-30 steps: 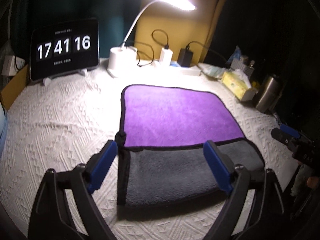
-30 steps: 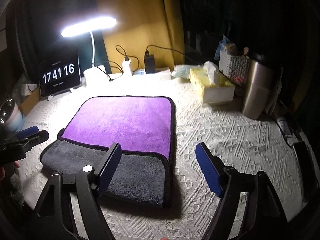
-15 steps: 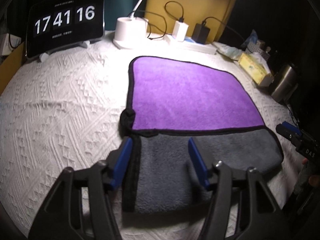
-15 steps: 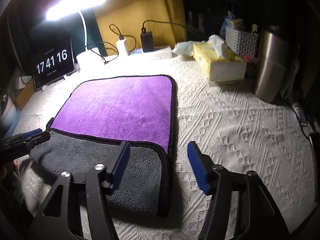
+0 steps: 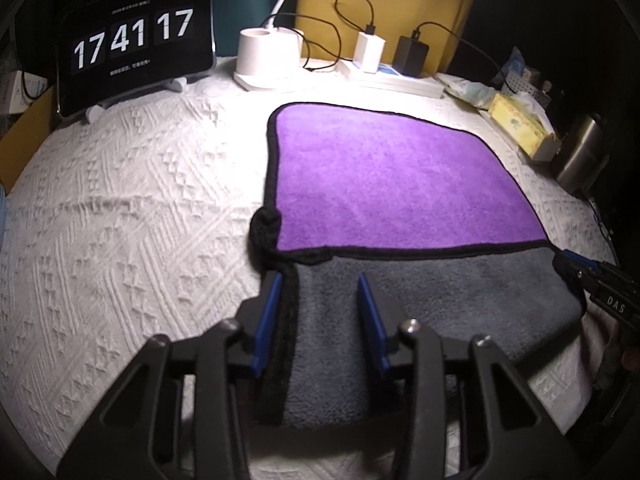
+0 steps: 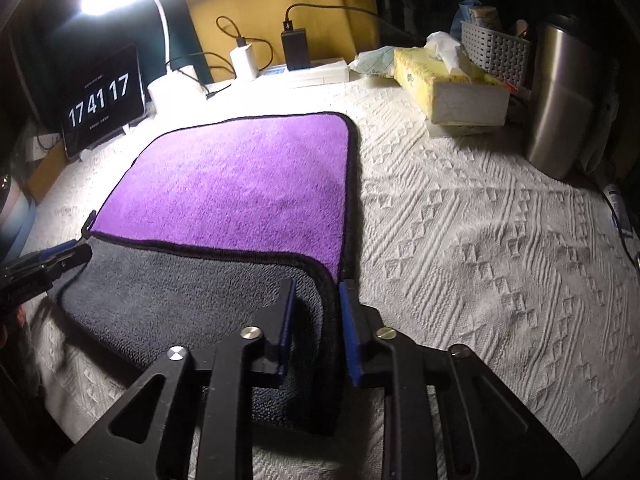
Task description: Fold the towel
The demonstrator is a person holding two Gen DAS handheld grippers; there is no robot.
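Towel (image 5: 400,184) flat, grey flap nearest – both jaws part-open, straddling its near corners

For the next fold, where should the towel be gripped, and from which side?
Grip the towel at its two near grey corners, coming from the near edge. The grey flap lies loose there, and the black-piped side hems run between the fingers of the left claw and right claw, one corner each.
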